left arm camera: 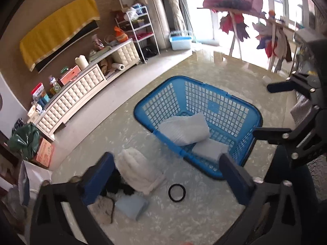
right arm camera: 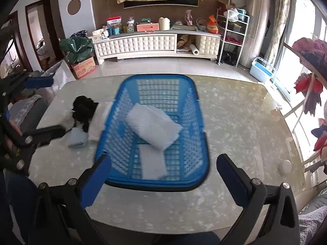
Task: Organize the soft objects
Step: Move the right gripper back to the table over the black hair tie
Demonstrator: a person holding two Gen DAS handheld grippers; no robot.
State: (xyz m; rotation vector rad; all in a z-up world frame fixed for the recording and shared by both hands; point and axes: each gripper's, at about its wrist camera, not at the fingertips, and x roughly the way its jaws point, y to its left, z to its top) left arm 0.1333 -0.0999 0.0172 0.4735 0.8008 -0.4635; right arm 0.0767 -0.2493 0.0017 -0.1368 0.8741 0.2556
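Observation:
A blue plastic basket (left arm camera: 235, 110) (right arm camera: 202, 151) stands on the marble table. In it lie a rolled white towel (left arm camera: 185, 129) (right arm camera: 153, 128) and a flat pale cloth (left arm camera: 210, 149) (right arm camera: 152, 162). Left of the basket lie a white fluffy cloth (left arm camera: 137, 169), a black fuzzy item (right arm camera: 83, 107) (left arm camera: 126, 188) and a light blue folded cloth (left arm camera: 130, 206) (right arm camera: 76, 137). My left gripper (left arm camera: 171, 181) is open and empty above this pile. My right gripper (right arm camera: 163, 178) is open and empty over the basket's near rim. Each gripper shows at the edge of the other's view.
A black ring (left arm camera: 177, 193) lies on the table near the basket. A white round object (right arm camera: 285, 167) sits at the table's right edge. A cream cabinet (right arm camera: 143, 45) with clutter stands beyond the table. A drying rack (left arm camera: 235, 4) with clothes is to the right.

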